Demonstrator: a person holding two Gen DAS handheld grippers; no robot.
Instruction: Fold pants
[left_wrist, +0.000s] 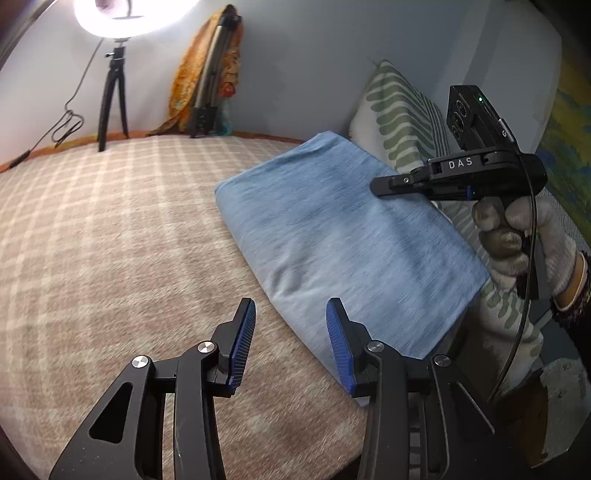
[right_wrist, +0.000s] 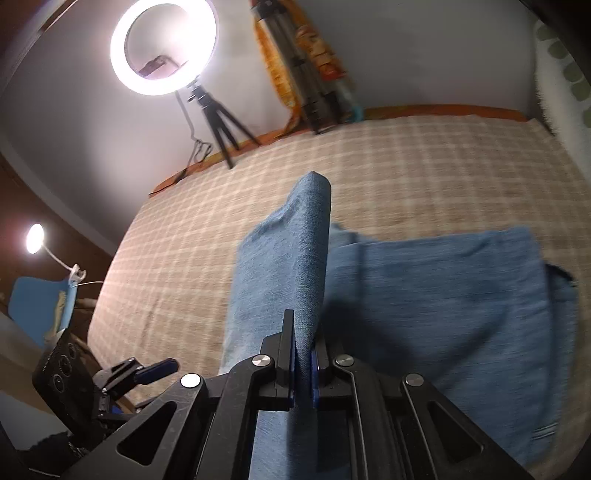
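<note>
step: mid-fold | my right claw (right_wrist: 303, 363) pinches blue denim-like pants (right_wrist: 424, 306), lower centre | left claw (left_wrist: 290, 345) half-open, empty | next: lay fold flat

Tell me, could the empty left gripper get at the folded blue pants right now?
Probably yes: the left gripper is open just above the blue fabric pants, with nothing between them.

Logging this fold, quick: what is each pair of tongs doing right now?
Left tongs: open, holding nothing, above the blanket.
Right tongs: shut on a fold of the blue pants.
</note>
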